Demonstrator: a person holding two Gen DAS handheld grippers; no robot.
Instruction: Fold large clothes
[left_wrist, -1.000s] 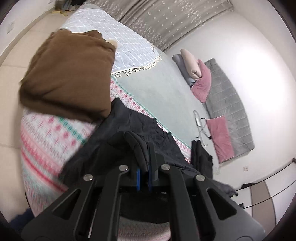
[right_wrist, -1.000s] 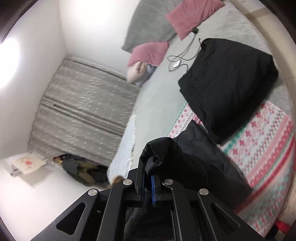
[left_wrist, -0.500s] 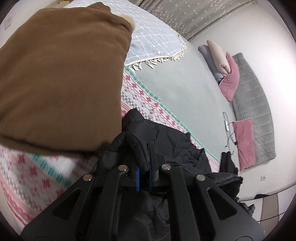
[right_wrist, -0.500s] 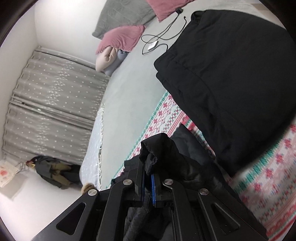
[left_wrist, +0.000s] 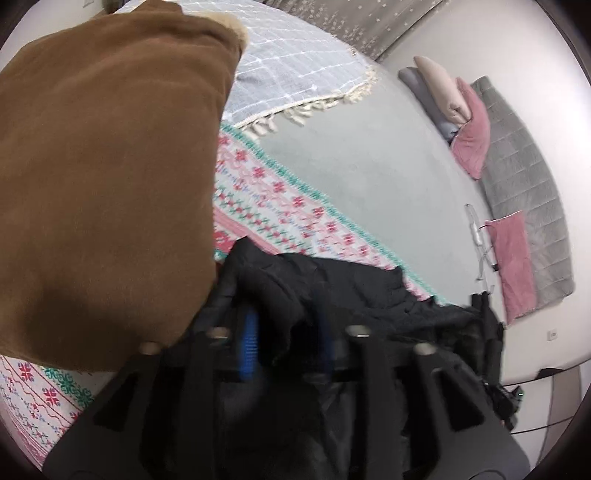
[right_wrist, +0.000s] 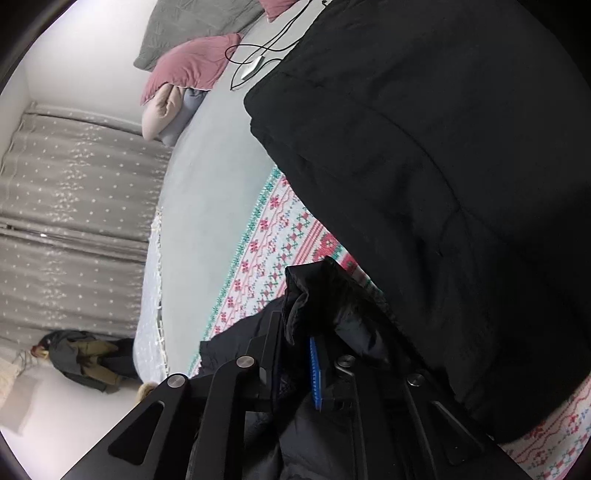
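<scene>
A black puffer jacket lies on the pink and green patterned blanket on the bed. My left gripper has its jaws apart, with a fold of the jacket loose between the blue pads. My right gripper also stands parted, and a bunched edge of the same jacket drapes over its fingers beside the blue pad.
A folded brown garment lies close on the left. A folded black garment lies close on the right. Beyond are a white checked throw, pink pillows, a grey quilt, a cable and curtains.
Both grippers have opened and let go of the jacket, which sank onto the blanket. Both moved down and closer to the bed between the two folded garments.
</scene>
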